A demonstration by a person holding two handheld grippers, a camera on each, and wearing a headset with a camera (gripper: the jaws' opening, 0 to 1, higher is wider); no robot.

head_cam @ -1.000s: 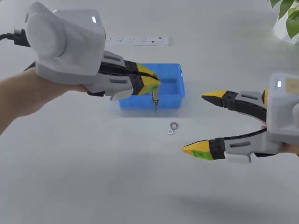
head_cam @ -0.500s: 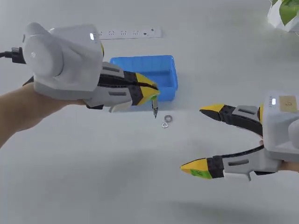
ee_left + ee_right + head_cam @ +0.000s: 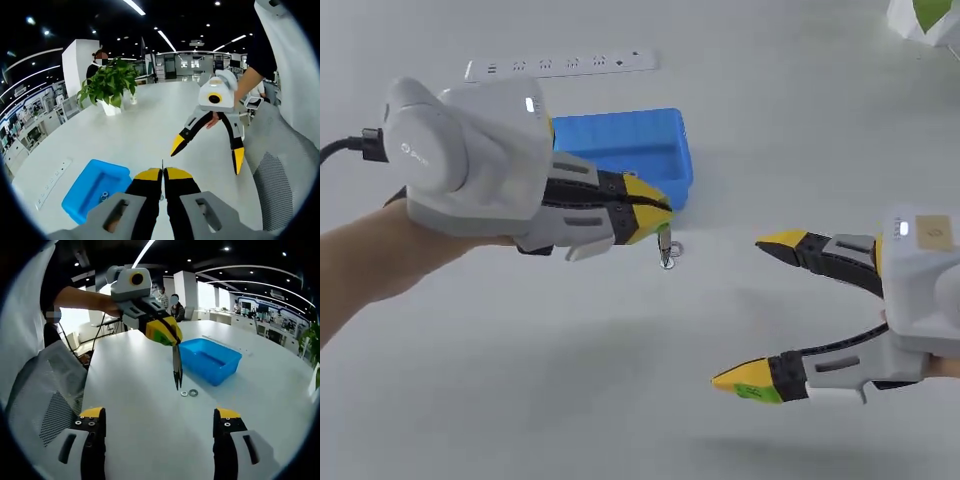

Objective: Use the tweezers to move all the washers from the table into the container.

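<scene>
Pinching the tweezers (image 3: 665,248) in your left gripper (image 3: 660,208), with their tips just beside the two washers (image 3: 189,392) left on the table (image 3: 520,380) near the container (image 3: 620,118), where a few seem already to lie, you are mid-task; your right gripper (image 3: 738,310) hangs spread, empty.

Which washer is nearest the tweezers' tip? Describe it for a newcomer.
Find the blue container on the white table; two washers lie just outside it. Yours is the smaller washer, next to the tweezers tip; the larger washer lies farther off.
</scene>
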